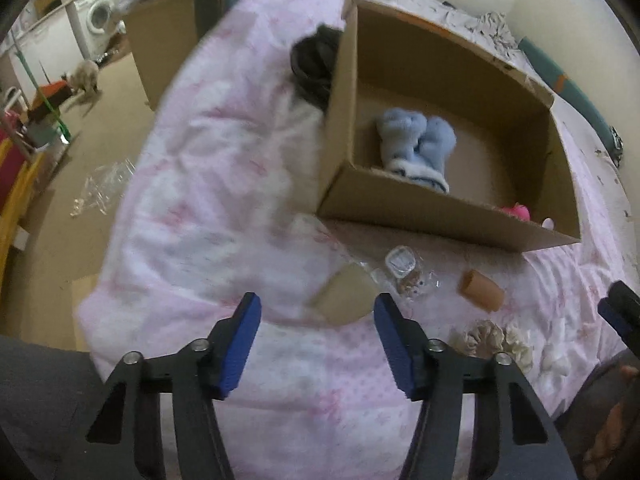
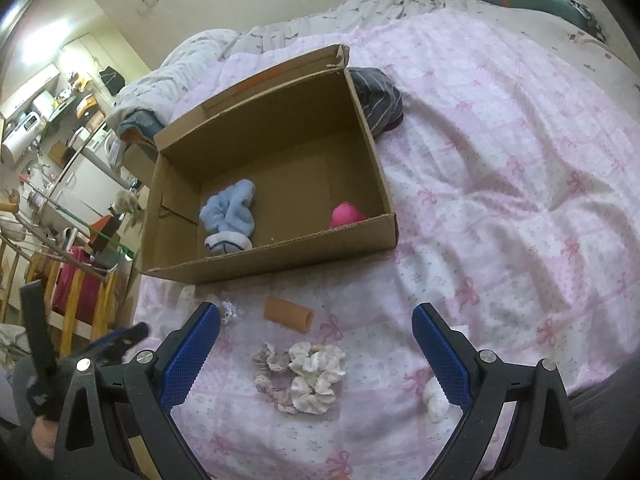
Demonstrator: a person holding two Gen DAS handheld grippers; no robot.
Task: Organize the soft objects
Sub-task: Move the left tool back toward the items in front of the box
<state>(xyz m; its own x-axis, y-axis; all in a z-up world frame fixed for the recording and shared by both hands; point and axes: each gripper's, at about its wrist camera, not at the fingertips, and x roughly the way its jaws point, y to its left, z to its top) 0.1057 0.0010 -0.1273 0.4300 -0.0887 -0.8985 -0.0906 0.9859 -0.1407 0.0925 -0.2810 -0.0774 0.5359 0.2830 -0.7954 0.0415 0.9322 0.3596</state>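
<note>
An open cardboard box (image 2: 280,256) lies on the pink bedspread, with a pair of fluffy blue socks (image 2: 230,216) and a pink soft thing (image 2: 346,214) inside. In front of it lie a brown tube (image 2: 288,314), cream and grey scrunchies (image 2: 316,376) and a white puff (image 2: 434,398). My right gripper (image 2: 316,320) is open above the scrunchies, holding nothing. My left gripper (image 1: 318,320) is open low over the bed, just short of a beige cardboard piece (image 1: 344,298). In the left wrist view the socks (image 1: 416,144), tube (image 1: 482,290) and scrunchies (image 1: 484,338) lie to its right.
A dark striped garment (image 2: 376,96) lies against the box's far right corner. A crumpled plastic wrapper (image 1: 404,266) lies next to the cardboard piece. The bed's left edge (image 1: 120,240) drops to a floor with clutter and a washing machine (image 1: 96,16).
</note>
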